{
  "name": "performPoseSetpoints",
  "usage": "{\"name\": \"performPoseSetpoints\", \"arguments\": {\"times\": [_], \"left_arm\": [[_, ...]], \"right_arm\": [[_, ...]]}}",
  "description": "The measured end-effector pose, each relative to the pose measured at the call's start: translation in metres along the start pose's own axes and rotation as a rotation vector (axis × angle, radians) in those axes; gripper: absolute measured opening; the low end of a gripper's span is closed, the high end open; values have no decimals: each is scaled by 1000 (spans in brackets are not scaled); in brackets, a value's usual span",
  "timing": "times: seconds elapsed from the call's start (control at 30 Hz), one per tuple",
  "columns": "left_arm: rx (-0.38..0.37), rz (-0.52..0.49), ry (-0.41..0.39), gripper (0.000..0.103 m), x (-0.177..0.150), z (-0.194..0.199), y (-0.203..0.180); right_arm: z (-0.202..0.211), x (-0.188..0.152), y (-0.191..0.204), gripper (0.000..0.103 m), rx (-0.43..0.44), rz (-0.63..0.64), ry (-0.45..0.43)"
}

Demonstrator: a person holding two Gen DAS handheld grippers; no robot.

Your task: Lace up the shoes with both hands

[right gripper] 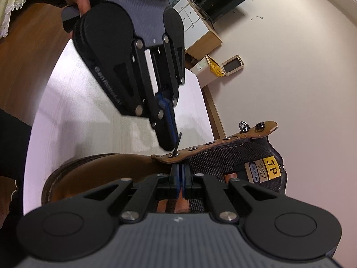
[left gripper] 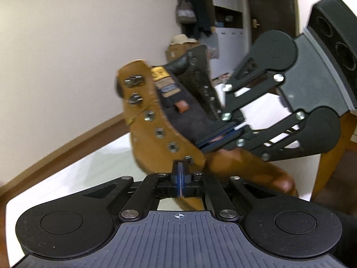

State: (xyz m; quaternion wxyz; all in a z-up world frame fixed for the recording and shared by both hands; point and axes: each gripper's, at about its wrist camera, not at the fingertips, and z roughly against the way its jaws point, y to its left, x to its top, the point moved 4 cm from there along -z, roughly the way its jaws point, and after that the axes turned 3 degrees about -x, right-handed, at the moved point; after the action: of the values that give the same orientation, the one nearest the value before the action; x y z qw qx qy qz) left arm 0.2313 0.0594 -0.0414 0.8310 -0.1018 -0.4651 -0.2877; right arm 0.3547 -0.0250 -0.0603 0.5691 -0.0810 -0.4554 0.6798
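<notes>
Tan boot lies on the white table, toe toward the person, tongue exposed. Left gripper comes down from above onto the lowest eyelet of the far flap; its jaws are pressed together on a thin dark lace tip that stands up out of that eyelet, probably so the lace can be drawn through from the outer side. In the left wrist view the same gripper sits just at the flap's lower edge beside an eyelet, blue pads closed. Right gripper is low, under the flap over the tongue, jaws nearly together; a dark cord seems to run up into them, likely the lace fed from below, though the pinch itself is hidden. From the left wrist view the right gripper reaches into the boot's opening. Upper eyelets and hooks carry no lace: lacing looks barely begun.
</notes>
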Motion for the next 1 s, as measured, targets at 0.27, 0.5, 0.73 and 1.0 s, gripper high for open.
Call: {"name": "performPoseSetpoints", "arguments": {"times": [0.27,0.5,0.73,1.0], "left_arm": [[43,28,-10,14,-14,29,14],[-21,-56,-40,27,3,17,-1],[-82,-87,-19,8,8,1,-6],[147,-105,72,2,-18,23,12]], "right_arm": [[4,-2,-7,3,-11,-74,-28],[-5,2,-4,3,-43,0,4],[-3,-6,-6,3,-59,-25,21],[3,-12,-14,3,-110,-103,13]]}}
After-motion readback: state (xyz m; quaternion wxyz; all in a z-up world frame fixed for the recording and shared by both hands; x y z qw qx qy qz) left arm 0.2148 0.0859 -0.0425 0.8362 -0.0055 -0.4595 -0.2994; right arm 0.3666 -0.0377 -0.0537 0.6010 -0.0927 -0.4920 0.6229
